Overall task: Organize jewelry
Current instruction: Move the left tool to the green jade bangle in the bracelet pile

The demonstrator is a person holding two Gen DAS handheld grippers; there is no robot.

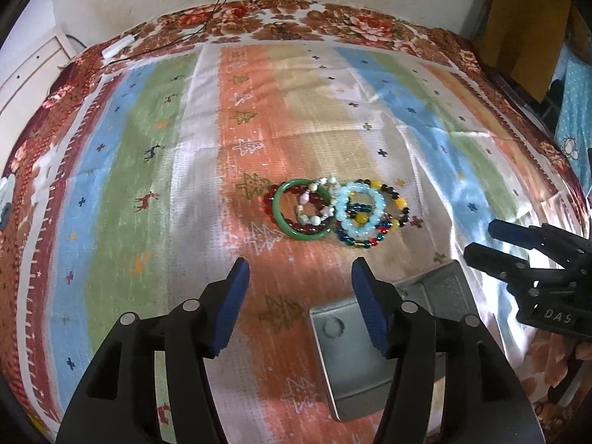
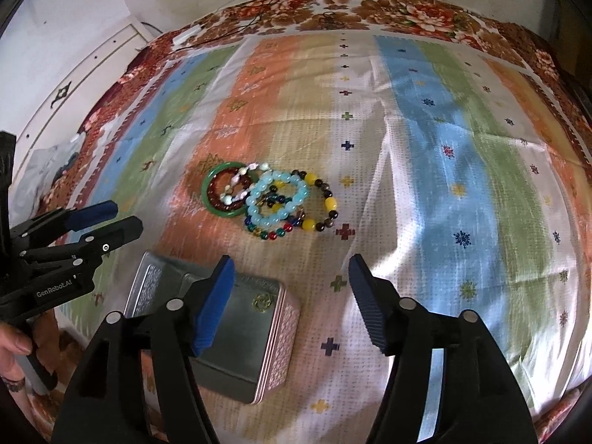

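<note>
A heap of bracelets lies mid-cloth: a green bangle (image 1: 292, 231) (image 2: 207, 205) over a dark red bead bracelet (image 1: 267, 201), a white bead one (image 1: 307, 217), a pale blue bead one (image 1: 360, 227) (image 2: 275, 218), a multicolour glass bead one (image 1: 364, 243) and a yellow-and-brown bead one (image 2: 325, 203). An open metal tin (image 1: 347, 377) (image 2: 236, 336) lies nearer, its hinged lid up. My left gripper (image 1: 299, 273) is open and empty, just short of the heap. My right gripper (image 2: 290, 272) is open and empty, above the tin's right edge.
A striped patterned cloth (image 1: 185, 185) covers a floral bedspread (image 1: 333, 22). Thin black cables (image 1: 207, 26) and a white plug lie at the far left edge. A white cabinet (image 2: 92, 59) stands left; a brown board leans at the far right.
</note>
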